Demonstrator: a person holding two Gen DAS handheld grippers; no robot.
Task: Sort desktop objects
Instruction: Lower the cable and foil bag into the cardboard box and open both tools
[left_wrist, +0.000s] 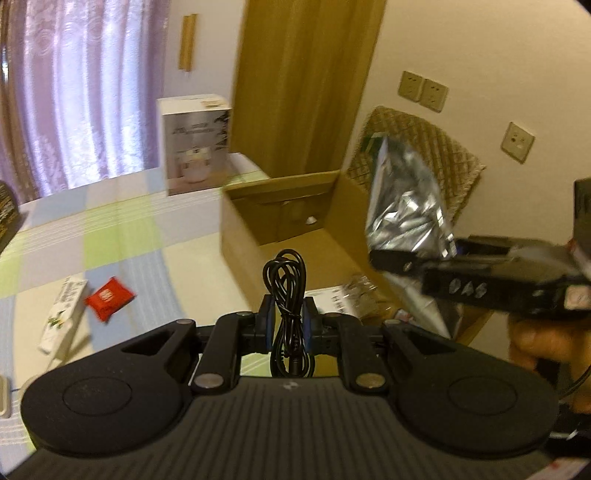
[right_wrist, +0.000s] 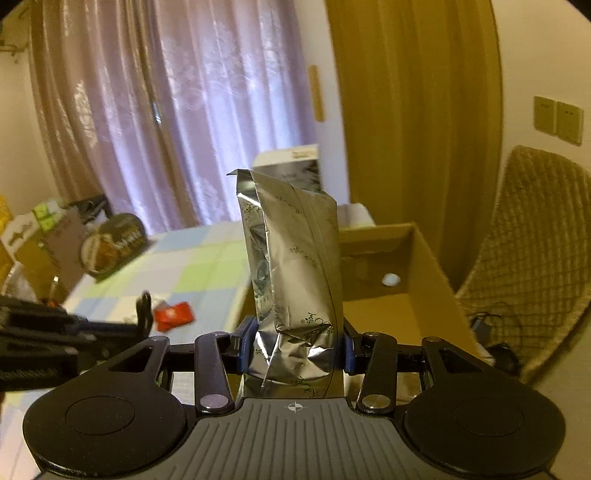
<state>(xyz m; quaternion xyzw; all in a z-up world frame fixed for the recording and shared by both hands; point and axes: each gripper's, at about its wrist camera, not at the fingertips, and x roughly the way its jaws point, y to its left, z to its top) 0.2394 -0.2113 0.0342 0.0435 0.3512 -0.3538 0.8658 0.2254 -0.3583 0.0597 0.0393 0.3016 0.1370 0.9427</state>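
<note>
While both tools were loaded, the sorting stood at the carry-and-drop step. The left gripper (left_wrist: 288, 321) was clamped on a coiled black cable (left_wrist: 286, 295), its loops standing up between the blue pads. The right gripper (right_wrist: 297, 347) pinched a crumpled silver foil pouch (right_wrist: 295, 266) near its lower end, the pouch rising upright from the jaws. An open cardboard box (right_wrist: 424, 258) lay just ahead of both, apparently the destination. The next move probably called for bringing each item over the opening and letting go. A red packet (left_wrist: 109, 297) and a white carton (left_wrist: 64, 314) lay unsorted on the checked tablecloth (left_wrist: 122, 229).
</note>
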